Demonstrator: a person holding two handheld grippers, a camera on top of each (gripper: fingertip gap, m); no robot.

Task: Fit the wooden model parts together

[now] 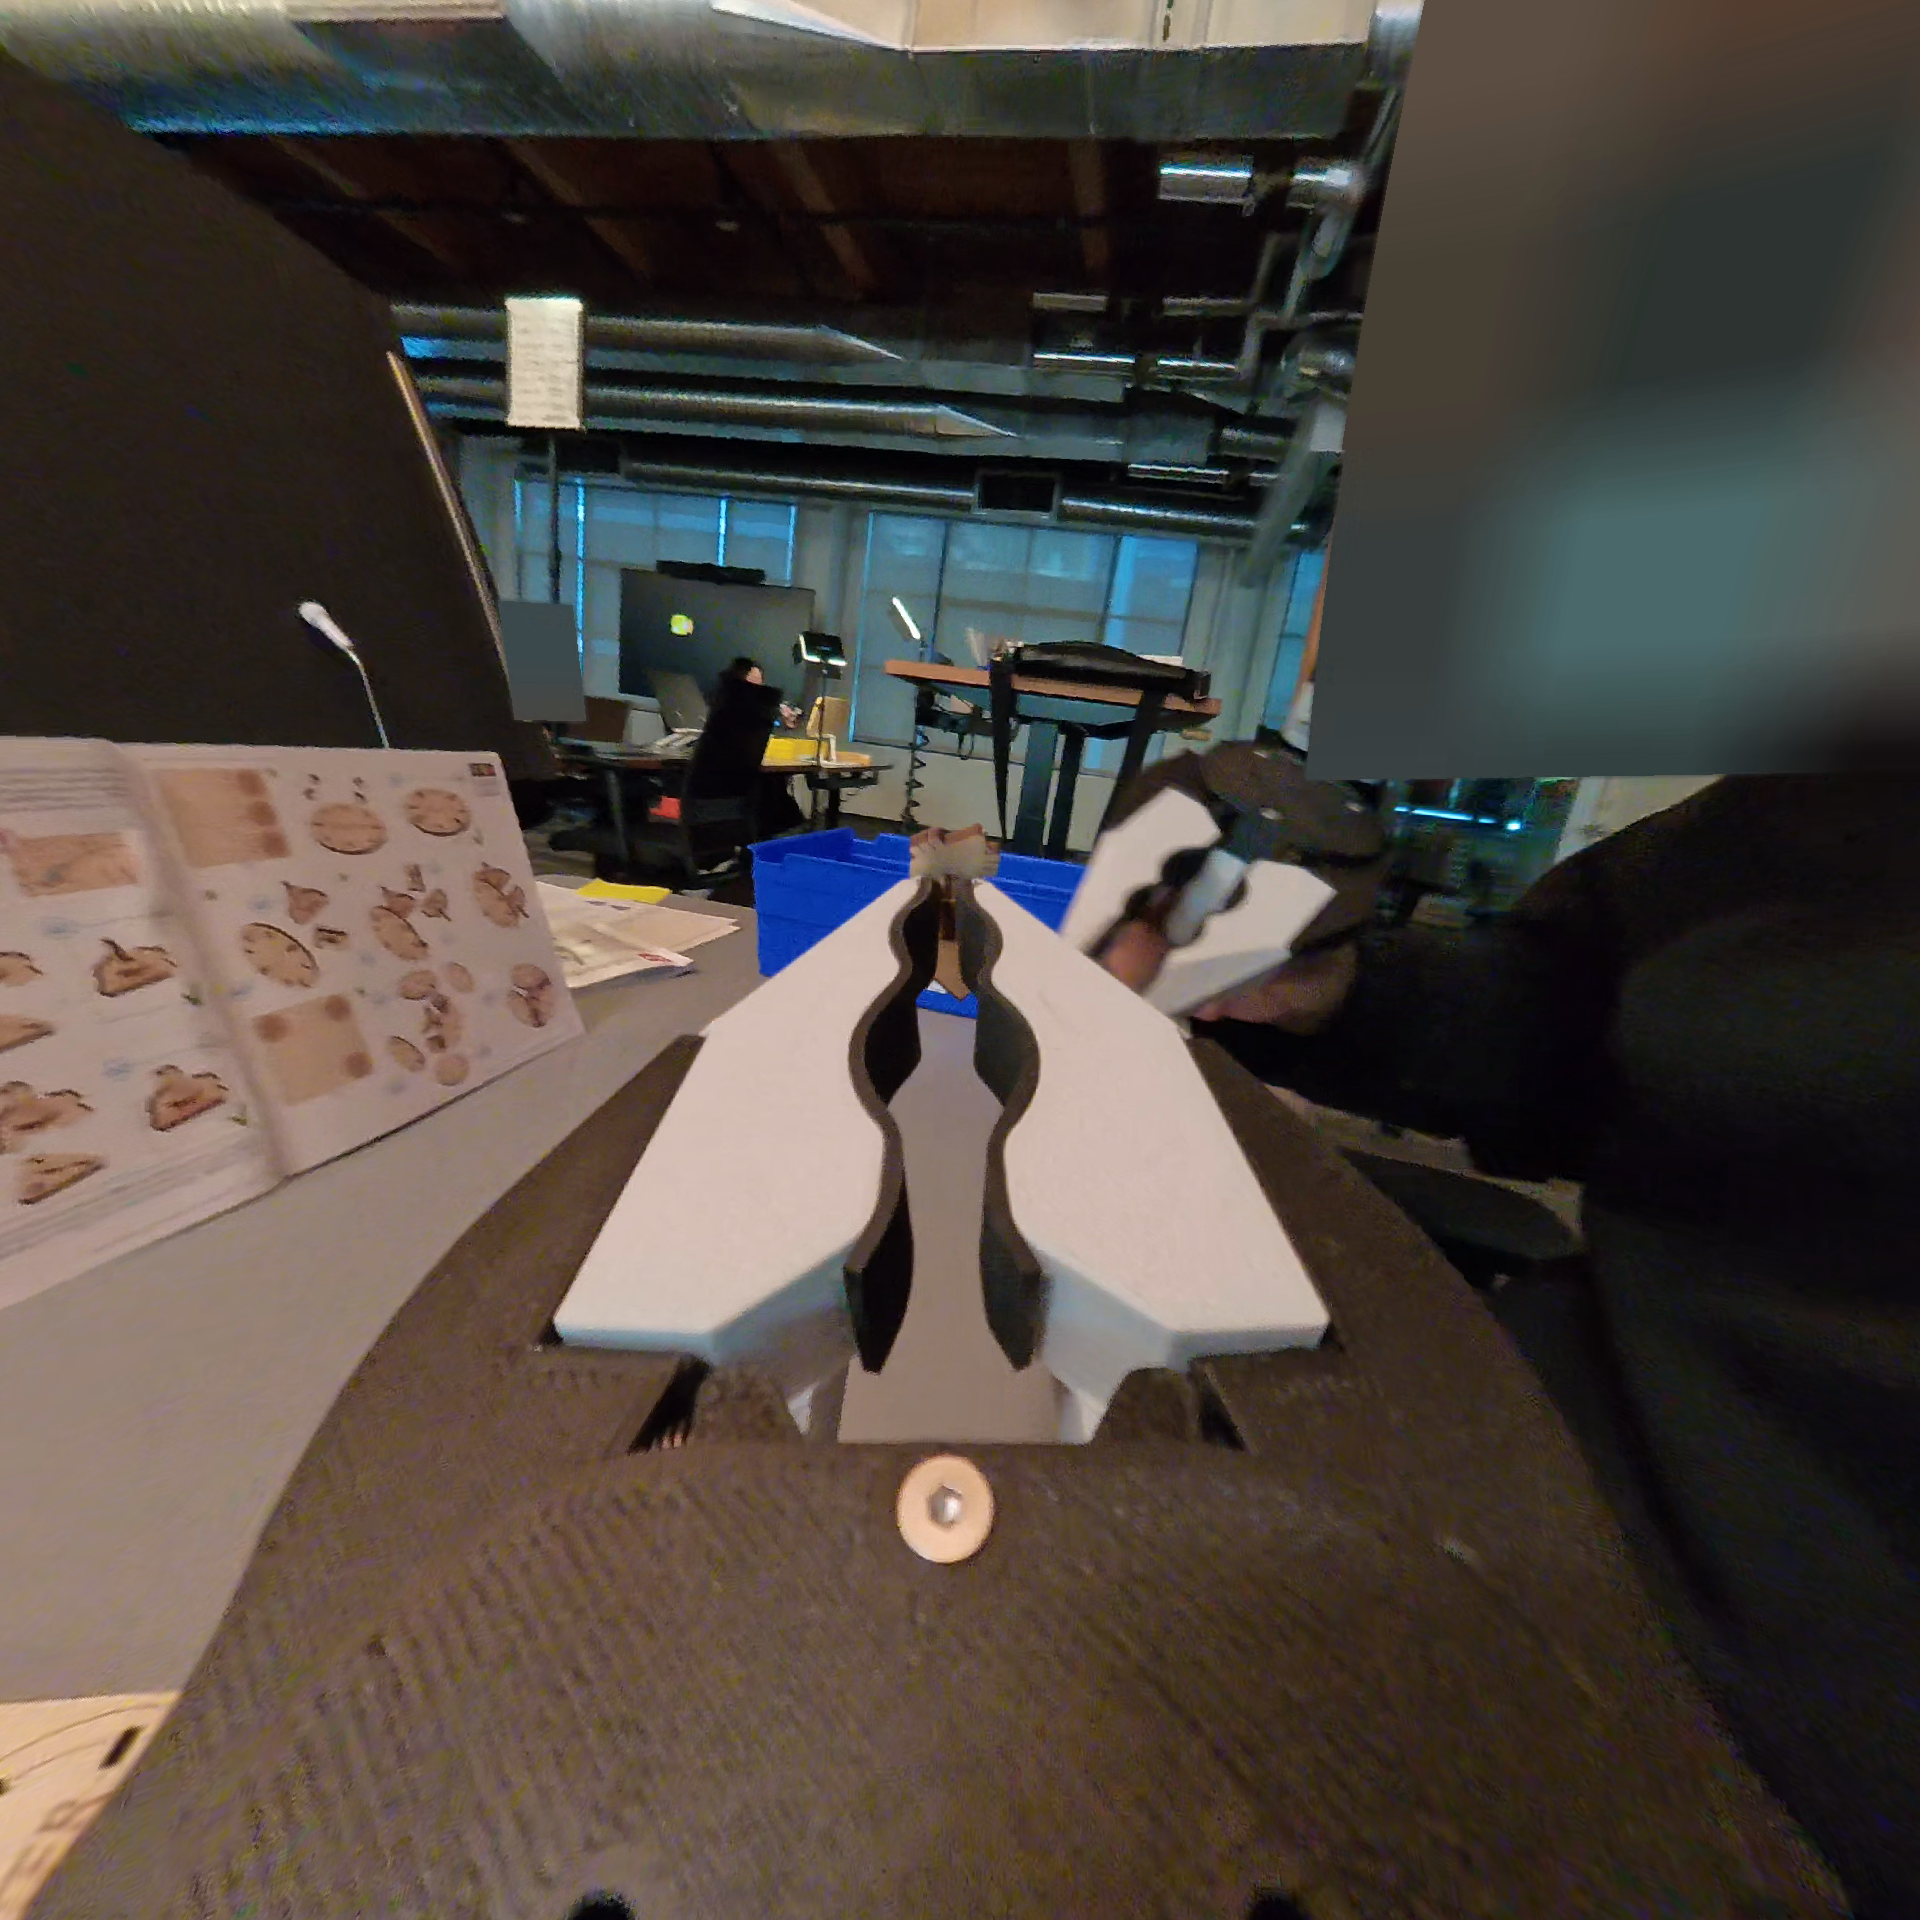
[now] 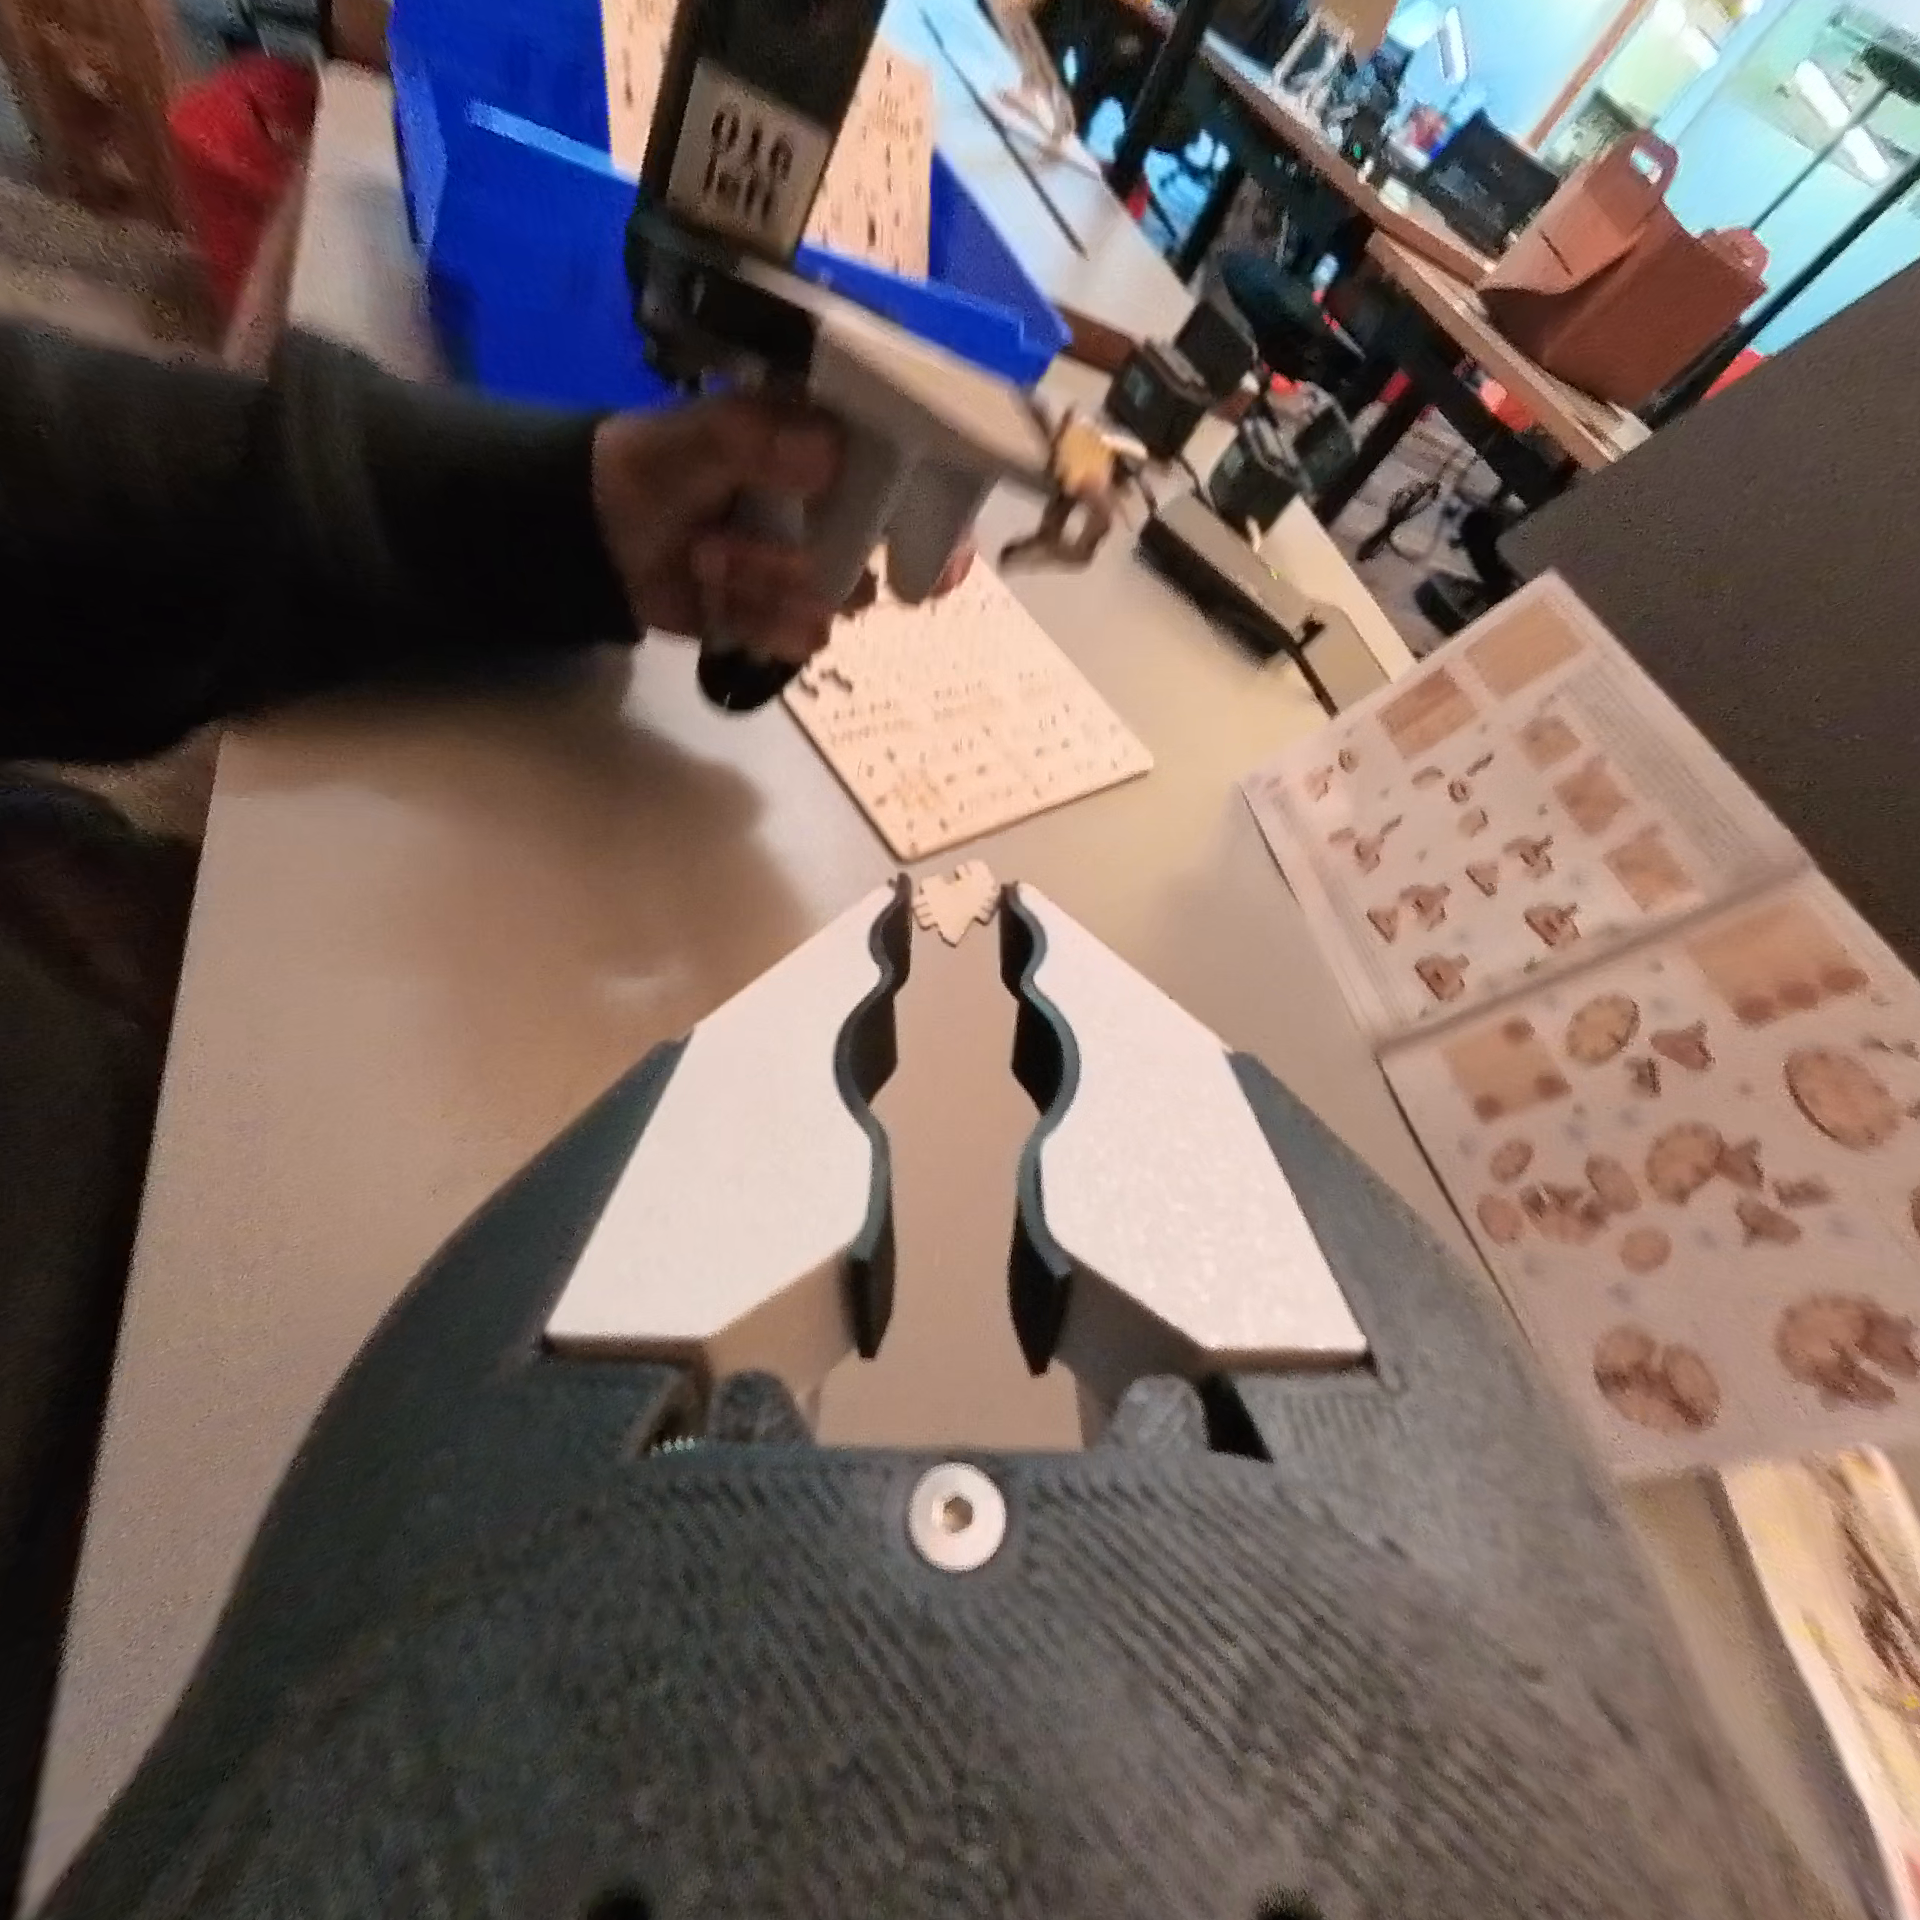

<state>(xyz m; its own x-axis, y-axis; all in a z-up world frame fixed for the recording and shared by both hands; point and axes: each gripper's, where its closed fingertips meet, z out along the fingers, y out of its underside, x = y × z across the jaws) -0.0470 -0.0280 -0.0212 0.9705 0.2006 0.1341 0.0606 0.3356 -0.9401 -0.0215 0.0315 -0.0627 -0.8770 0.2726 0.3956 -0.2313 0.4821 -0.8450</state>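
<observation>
Left tool (image 1: 948,883) pinches small wooden assembly (image 1: 948,850), lifted above bench (image 2: 416,935) before blue bin (image 1: 821,904). Right tool (image 2: 954,914) grips toothed wooden piece (image 2: 954,912) at fingertips, near punched wooden sheet (image 2: 966,727). Open instruction booklet (image 2: 1621,1039) bears print, blurred. Bench's left half bare.

Each gripper (image 2: 951,920) has 2 white fingers (image 2: 748,1164) with wavy black pads, a textured black body and 1 silver screw (image 2: 956,1515).

The blue bin (image 1: 831,904) is sitting partly hidden behind the left gripper (image 1: 948,883), whose small wooden assembly (image 1: 948,854) is blurring past recognition; left of the bin, the open booklet (image 1: 260,935) is running off the edge
</observation>
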